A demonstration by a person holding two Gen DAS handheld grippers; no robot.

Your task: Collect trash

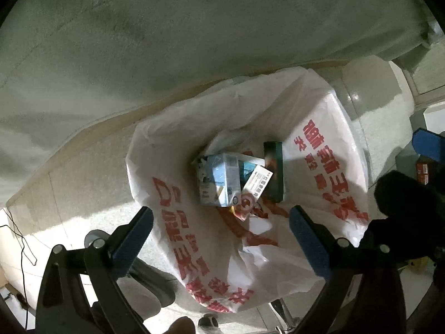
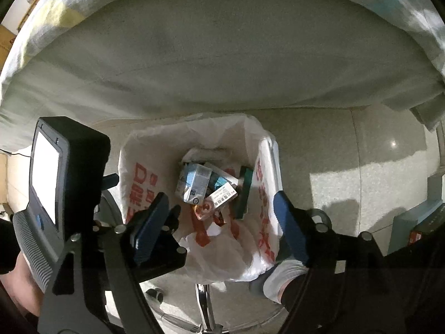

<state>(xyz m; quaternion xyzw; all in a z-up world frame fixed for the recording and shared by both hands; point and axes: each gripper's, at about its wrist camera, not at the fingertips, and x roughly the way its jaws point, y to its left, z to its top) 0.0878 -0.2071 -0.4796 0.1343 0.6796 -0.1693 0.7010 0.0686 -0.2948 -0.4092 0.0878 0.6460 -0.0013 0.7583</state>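
Observation:
A bin lined with a white plastic bag with red print (image 1: 328, 144) (image 2: 139, 167) stands on the floor below both grippers. Inside lie a blue and white carton (image 1: 222, 181) (image 2: 194, 181), a dark green box (image 1: 274, 172) (image 2: 243, 194), a white packet (image 1: 257, 181) (image 2: 222, 196) and a red wrapper (image 1: 246, 203) (image 2: 204, 208). My left gripper (image 1: 221, 222) is open and empty above the bin. My right gripper (image 2: 219, 208) is open and empty above it too. The left gripper's body (image 2: 69, 167) shows at the left of the right wrist view.
A bed with a pale sheet (image 1: 194, 41) (image 2: 222, 55) hangs over the far side of the bin. Pale tiled floor (image 2: 347, 167) lies to the right. A chair base with castors (image 2: 204, 306) stands near the bin. A cable (image 1: 19, 236) runs at the left.

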